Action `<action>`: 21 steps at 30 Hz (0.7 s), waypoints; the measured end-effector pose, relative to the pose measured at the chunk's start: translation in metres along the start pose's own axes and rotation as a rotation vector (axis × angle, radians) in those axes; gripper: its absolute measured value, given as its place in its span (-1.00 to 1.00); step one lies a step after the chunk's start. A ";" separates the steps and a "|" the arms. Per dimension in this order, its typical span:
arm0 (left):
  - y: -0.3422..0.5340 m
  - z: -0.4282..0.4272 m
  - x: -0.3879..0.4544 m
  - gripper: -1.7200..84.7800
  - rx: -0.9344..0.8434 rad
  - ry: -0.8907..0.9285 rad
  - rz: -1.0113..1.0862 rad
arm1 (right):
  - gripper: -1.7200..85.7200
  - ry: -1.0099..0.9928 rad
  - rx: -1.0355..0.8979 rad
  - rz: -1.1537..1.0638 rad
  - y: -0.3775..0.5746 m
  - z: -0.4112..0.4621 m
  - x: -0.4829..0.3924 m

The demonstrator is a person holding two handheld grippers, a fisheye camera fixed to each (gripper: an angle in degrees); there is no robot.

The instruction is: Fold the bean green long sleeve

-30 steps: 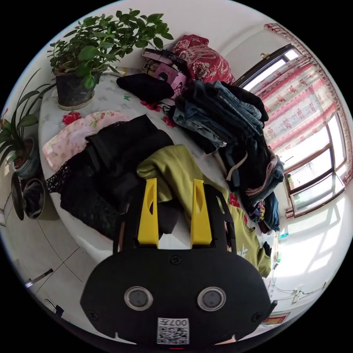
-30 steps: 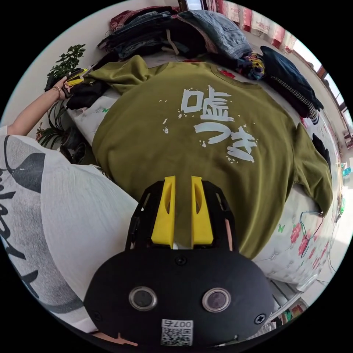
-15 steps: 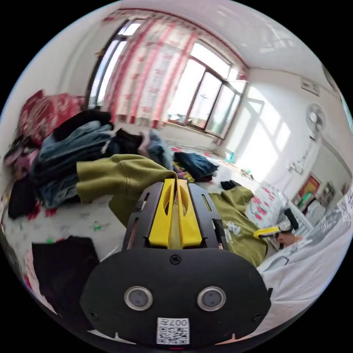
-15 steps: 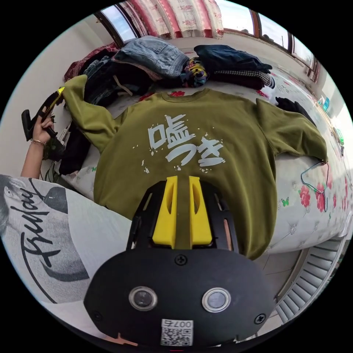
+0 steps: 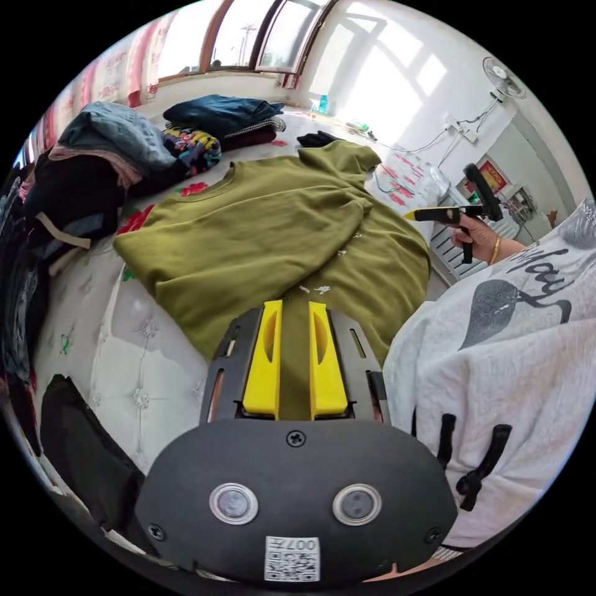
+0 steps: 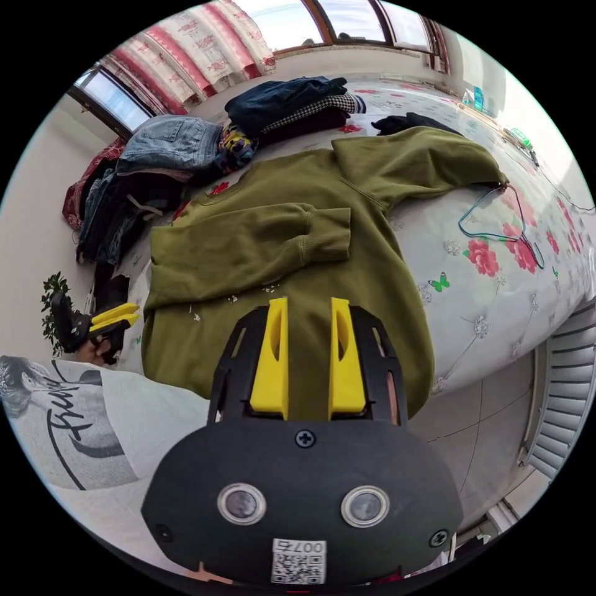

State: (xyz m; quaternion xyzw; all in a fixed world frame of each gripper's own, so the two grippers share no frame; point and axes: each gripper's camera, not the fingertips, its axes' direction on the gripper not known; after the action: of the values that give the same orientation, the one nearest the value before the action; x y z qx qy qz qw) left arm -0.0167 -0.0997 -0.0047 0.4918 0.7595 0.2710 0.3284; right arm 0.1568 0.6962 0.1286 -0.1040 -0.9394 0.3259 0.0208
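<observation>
The bean green long sleeve (image 6: 347,292) lies flat on the flowered bed, chest side down under a folded sleeve. One sleeve (image 6: 261,239) lies across the body, its cuff (image 6: 326,233) near the middle. The other sleeve (image 6: 422,161) stretches out towards the far side. My right gripper (image 6: 308,301) hovers open over the hem, and it also shows at the bed's edge in a hand (image 5: 410,215). My left gripper (image 5: 296,304) stands slightly open above the shirt (image 5: 248,230). In the right gripper view the left gripper (image 6: 127,313) is off the cloth with nothing in it.
Stacks of jeans and dark clothes (image 6: 174,139) line the far side of the bed (image 6: 496,279). A teal wire hanger (image 6: 496,217) lies by the outstretched sleeve. A black garment (image 5: 81,447) lies at the near corner. The person's white shirt (image 5: 515,347) is close.
My left gripper carried the sleeve across the body, let it go and drew back. The right gripper's jaws have opened wider. Both cameras have swung round.
</observation>
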 end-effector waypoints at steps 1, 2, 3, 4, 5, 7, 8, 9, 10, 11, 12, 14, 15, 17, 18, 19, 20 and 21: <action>-0.002 -0.001 -0.006 -0.82 -0.017 -0.060 -0.018 | -0.78 0.007 0.006 0.001 -0.009 0.003 0.007; -0.005 -0.001 -0.013 -0.82 -0.022 -0.095 -0.040 | -0.78 0.014 0.011 0.003 -0.020 0.007 0.014; -0.008 -0.001 -0.017 -0.82 -0.024 -0.106 -0.057 | -0.78 0.017 0.012 0.006 -0.026 0.009 0.017; -0.013 0.001 -0.024 -0.82 -0.026 -0.123 -0.097 | -0.78 0.018 0.015 0.016 -0.040 0.014 0.024; -0.018 0.006 -0.030 -0.82 -0.032 -0.142 -0.132 | -0.78 0.018 0.017 0.024 -0.054 0.020 0.030; -0.023 0.020 -0.040 -0.82 -0.073 -0.174 -0.202 | -0.78 0.030 0.009 0.036 -0.074 0.031 0.039; -0.024 0.033 -0.046 -0.82 -0.115 -0.180 -0.246 | -0.79 0.041 -0.009 0.046 -0.087 0.042 0.046; -0.023 0.042 -0.049 -0.82 -0.149 -0.183 -0.267 | -0.79 0.043 -0.023 0.049 -0.092 0.047 0.049; -0.021 0.059 -0.053 -0.83 -0.218 -0.179 -0.313 | -0.80 0.038 -0.065 0.055 -0.102 0.061 0.054; -0.019 0.064 -0.053 -0.83 -0.192 -0.166 -0.341 | -0.81 0.038 -0.138 0.062 -0.108 0.077 0.060; -0.019 0.064 -0.053 -0.83 -0.174 -0.168 -0.349 | -0.82 0.047 -0.169 0.063 -0.110 0.083 0.062; -0.020 0.062 -0.054 -0.82 -0.156 -0.160 -0.381 | -0.86 0.080 -0.138 0.032 -0.112 0.068 0.066; -0.020 0.061 -0.054 -0.83 -0.154 -0.161 -0.393 | -0.87 0.068 -0.121 0.023 -0.110 0.060 0.068; -0.022 0.050 -0.056 -0.84 -0.133 -0.190 -0.424 | -0.88 0.058 -0.053 -0.033 -0.094 0.026 0.073; -0.023 0.045 -0.057 -0.84 -0.118 -0.201 -0.425 | -0.89 0.071 -0.050 -0.040 -0.089 0.020 0.075; -0.027 0.036 -0.059 -0.84 -0.079 -0.206 -0.422 | -0.89 0.112 -0.052 -0.045 -0.079 0.013 0.080; -0.032 0.026 -0.063 -0.84 -0.030 -0.196 -0.417 | -0.89 0.154 -0.070 -0.029 -0.069 0.012 0.088; -0.037 0.022 -0.066 -0.84 -0.007 -0.190 -0.415 | -0.88 0.167 -0.083 -0.022 -0.065 0.014 0.092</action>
State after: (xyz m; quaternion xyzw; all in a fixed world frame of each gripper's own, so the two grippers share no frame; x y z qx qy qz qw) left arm -0.0008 -0.1723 -0.0303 0.3470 0.8092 0.1527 0.4489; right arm 0.0532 0.6572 0.1554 -0.1212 -0.9483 0.2765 0.0982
